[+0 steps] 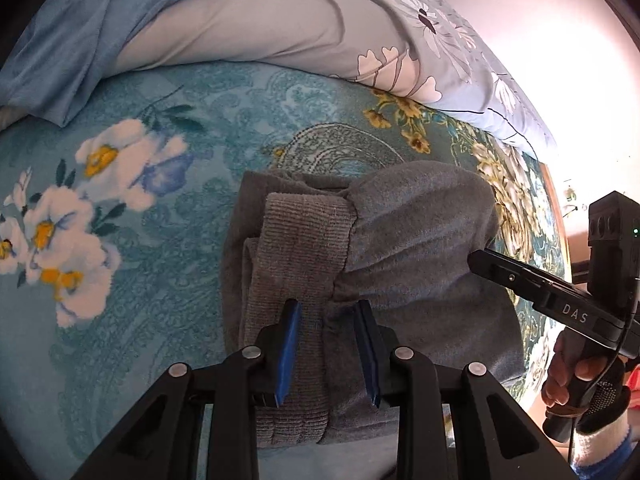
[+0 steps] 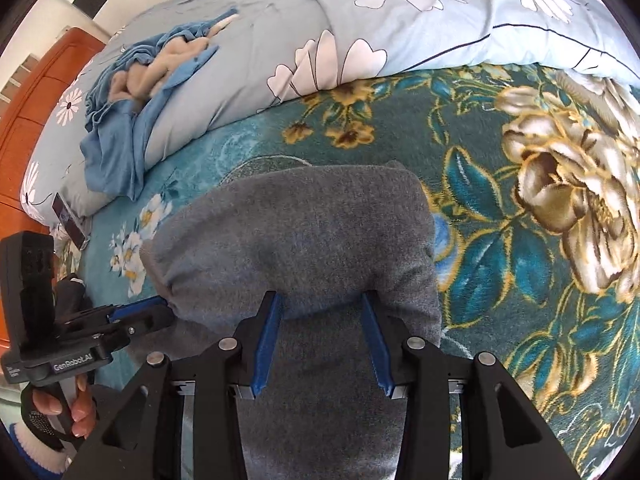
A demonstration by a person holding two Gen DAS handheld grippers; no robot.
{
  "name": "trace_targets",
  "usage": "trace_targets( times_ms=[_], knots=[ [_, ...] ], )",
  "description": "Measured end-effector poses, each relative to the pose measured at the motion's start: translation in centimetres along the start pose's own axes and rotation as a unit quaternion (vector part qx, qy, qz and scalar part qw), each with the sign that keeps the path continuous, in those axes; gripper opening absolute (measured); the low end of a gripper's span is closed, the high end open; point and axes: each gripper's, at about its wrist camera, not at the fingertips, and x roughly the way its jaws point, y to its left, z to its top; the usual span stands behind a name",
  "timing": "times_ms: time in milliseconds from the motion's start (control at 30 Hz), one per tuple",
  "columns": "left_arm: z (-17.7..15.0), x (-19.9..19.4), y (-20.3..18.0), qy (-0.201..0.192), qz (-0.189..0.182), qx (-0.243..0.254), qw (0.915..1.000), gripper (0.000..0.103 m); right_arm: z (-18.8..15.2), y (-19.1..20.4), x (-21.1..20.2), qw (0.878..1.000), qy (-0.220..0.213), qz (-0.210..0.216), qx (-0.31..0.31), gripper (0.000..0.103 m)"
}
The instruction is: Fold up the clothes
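Blue pads of the left gripper (image 1: 328, 320) stand a little apart just above the grey garment (image 1: 360, 264), over the seam where its ribbed band (image 1: 304, 248) meets the plainer knit; nothing is pinched between them. Likewise the right gripper (image 2: 320, 312) hovers with its jaws moderately parted over a rounded fold of the same garment (image 2: 300, 240), the cloth under the pads but not clamped. That garment lies as a compact bundle on the teal floral blanket (image 1: 140, 240), in front of the pale flowered duvet (image 1: 280, 20), on which a crumpled blue cloth (image 2: 120, 128) waits. By my reading the fold is nearly complete and both tools have let go. Next would come pressing the bundle flat or lifting it aside, which calls for a low, even grip on both edges so the layers do not slide apart
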Motion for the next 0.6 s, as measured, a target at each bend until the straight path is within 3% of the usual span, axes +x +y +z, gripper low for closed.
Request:
trace_targets(
  times_ms=[67, 200, 267, 367, 433, 500, 567, 600],
  knots=[
    [-0.6, -1.9, 0.1, -0.02, -0.003, 0.009, 0.9997, 0.033, -0.3, 0.1, -1.1, 1.0, -0.01, 0.007, -0.004, 0.043],
    [-1.8, -3.6, 1.8, -0.039, -0.007, 0.0, 0.9992, 0.072, -2.4, -1.2, -3.9, 0.998, -0.036, 0.042, -0.005, 0.047],
    [-2.2, -3.4, 3.2, -0.037, -0.019, -0.02, 0.9989, 0.077, -3.6, -2.4, -4.4, 0.997, -0.037, 0.061, 0.004, 0.059],
    [-2.5, -2.2, 5.3, -0.015, -0.067, -0.072, 0.9951, 0.084, -5.3, -4.9, -3.8, 0.995, -0.029, 0.083, 0.048, 0.061],
    [-2.4, -1.1, 6.4, -0.006, -0.076, -0.096, 0.9925, 0.087, -6.2, -6.6, -3.0, 0.991, -0.015, 0.099, 0.092, 0.061],
    [-2.1, -0.2, 7.1, 0.004, -0.087, -0.113, 0.9898, 0.088, -6.8, -7.9, -2.3, 0.984, -0.01, 0.123, 0.127, 0.07],
    [-1.8, 0.6, 7.7, 0.011, -0.114, -0.13, 0.9848, 0.09, -7.1, -8.7, -1.6, 0.977, -0.011, 0.154, 0.148, 0.087],
    [-1.6, 0.9, 7.9, 0.01, -0.129, -0.137, 0.982, 0.095, -7.0, -8.8, -1.2, 0.974, -0.008, 0.17, 0.153, 0.087]
  ],
)
